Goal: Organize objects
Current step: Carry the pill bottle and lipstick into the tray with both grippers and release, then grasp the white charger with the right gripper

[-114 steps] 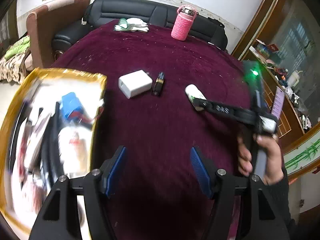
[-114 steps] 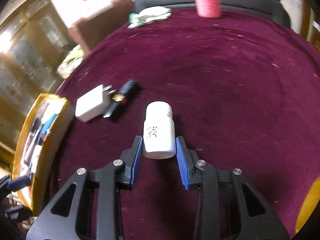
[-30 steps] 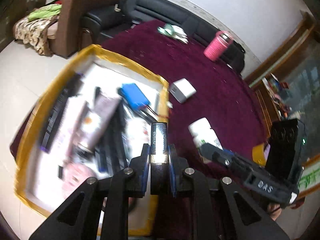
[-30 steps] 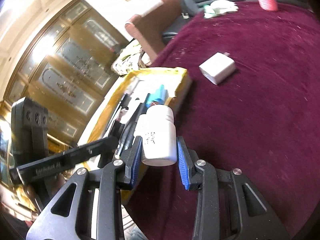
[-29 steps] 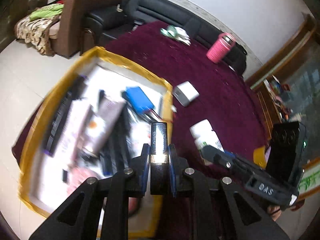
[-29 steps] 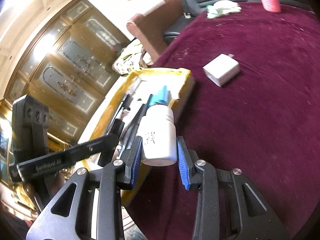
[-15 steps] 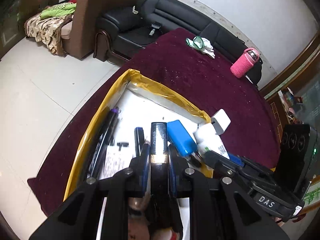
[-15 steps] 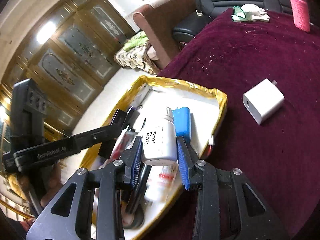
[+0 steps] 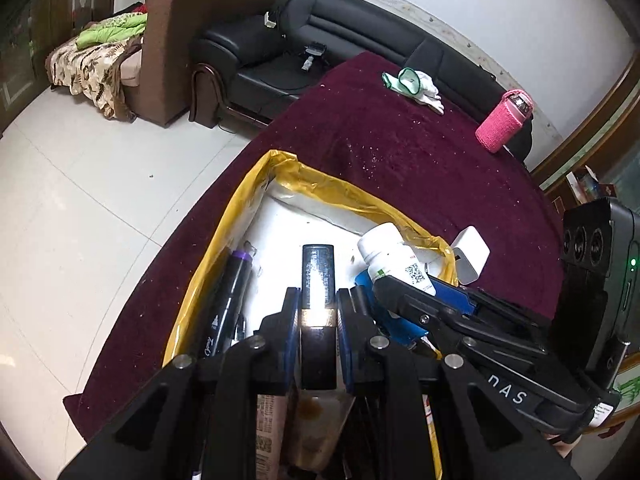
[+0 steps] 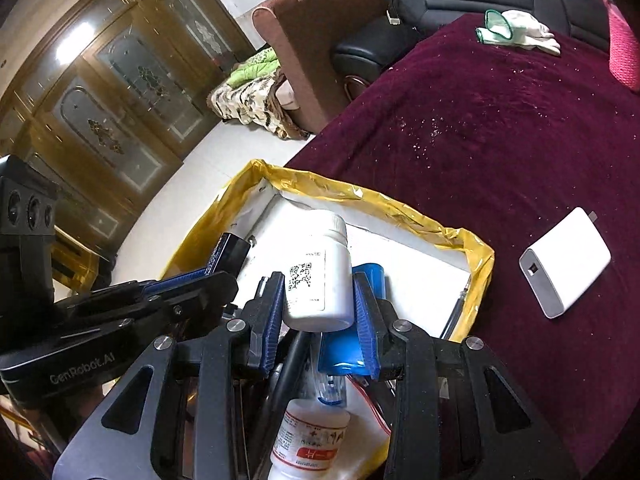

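Observation:
My left gripper (image 9: 318, 300) is shut on a black lipstick tube (image 9: 318, 280) with a gold band, held over the yellow-rimmed box (image 9: 340, 188). My right gripper (image 10: 320, 300) is shut on a white pill bottle (image 10: 318, 276) with a QR label, also over the box (image 10: 400, 204). The bottle (image 9: 394, 256) and right gripper show at the right in the left wrist view. The lipstick (image 10: 230, 256) and left gripper show at the left in the right wrist view. A white charger (image 10: 566, 262) lies on the maroon cloth right of the box.
The box holds a blue battery pack (image 10: 346, 344), a purple-capped marker (image 9: 228, 304), another white bottle (image 10: 310, 440) and several small items. A pink bottle (image 9: 504, 120) and white gloves (image 9: 416, 86) sit at the table's far side. A black sofa (image 9: 320, 36) stands behind; floor lies left.
Both grippers have moved left from the table over the box, carrying the lipstick and the pill bottle. In the last half second both came lower and closer to the box contents.

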A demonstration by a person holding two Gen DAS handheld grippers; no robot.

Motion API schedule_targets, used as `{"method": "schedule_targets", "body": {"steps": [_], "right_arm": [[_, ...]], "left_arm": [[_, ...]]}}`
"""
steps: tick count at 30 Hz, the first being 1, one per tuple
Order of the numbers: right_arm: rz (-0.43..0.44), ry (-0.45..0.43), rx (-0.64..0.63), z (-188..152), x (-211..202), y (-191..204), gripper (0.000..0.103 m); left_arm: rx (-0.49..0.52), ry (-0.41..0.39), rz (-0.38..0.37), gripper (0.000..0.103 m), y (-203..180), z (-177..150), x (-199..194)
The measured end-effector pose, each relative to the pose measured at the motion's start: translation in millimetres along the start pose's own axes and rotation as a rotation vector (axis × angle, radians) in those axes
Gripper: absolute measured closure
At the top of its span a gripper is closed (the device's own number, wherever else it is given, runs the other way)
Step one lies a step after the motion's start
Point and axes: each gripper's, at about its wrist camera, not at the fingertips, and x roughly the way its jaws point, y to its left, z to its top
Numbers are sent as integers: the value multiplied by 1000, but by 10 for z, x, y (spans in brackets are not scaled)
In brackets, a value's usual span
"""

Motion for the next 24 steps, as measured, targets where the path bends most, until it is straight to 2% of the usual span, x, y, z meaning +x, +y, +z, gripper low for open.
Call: {"method": "schedule_targets", "body": {"steps": [12, 16, 17, 18, 20, 21, 24], "right_arm": [[-51, 0, 8, 119, 150, -66, 69], [-8, 8, 55, 142, 143, -148, 68], [29, 11, 74, 132, 121, -189, 68], [51, 13, 89, 124, 94, -220, 68], [89, 6, 123, 84, -2, -299, 68], [105, -4, 127, 50, -80, -331, 66], [91, -42, 150, -92, -356, -432, 57]], "left_arm": [[-6, 40, 30, 87, 33, 87, 207], [-41, 19, -39, 84, 79, 48, 169], [-49, 18, -52, 77, 82, 33, 142], [-53, 14, -57, 64, 80, 16, 107], [-55, -13, -71, 52, 53, -40, -3], [-52, -25, -76, 47, 26, -72, -56], [-34, -49, -100, 46, -103, -189, -200]]}}
